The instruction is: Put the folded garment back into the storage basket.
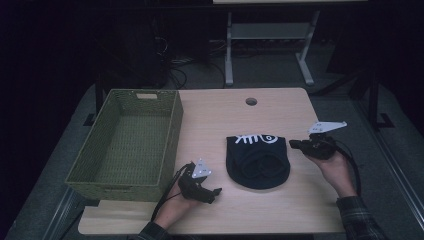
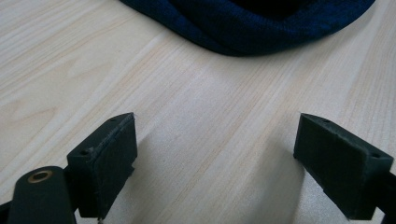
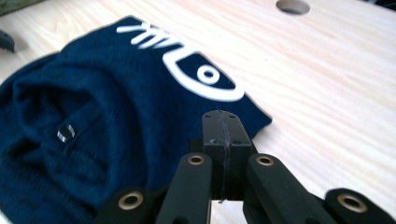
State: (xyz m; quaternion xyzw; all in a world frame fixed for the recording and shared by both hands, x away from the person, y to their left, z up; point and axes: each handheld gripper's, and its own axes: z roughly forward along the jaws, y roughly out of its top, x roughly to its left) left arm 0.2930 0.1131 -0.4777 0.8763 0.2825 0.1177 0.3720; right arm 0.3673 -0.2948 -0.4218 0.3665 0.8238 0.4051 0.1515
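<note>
A dark navy folded garment [image 1: 257, 160] with a white fish-skeleton print lies in the middle of the wooden table [image 1: 240, 210]. My left gripper [image 1: 216, 192] rests low at the front left of it, jaws open and bare over the wood; in the left gripper view [image 2: 215, 158] the garment's edge [image 2: 261, 28] lies ahead. My right gripper [image 1: 292, 143] hovers just right of the garment's upper right corner, shut with nothing between its pads. The right gripper view [image 3: 222, 121] has the pads pressed together above the garment's corner [image 3: 140, 102], close to the white print [image 3: 205, 77].
A green woven basket [image 1: 172, 135] stands on the table's left side, beside my left hand. A round cable hole [image 1: 251, 101] sits near the table's far edge. Beyond the table are a dark floor, cables and a white desk frame [image 1: 270, 50].
</note>
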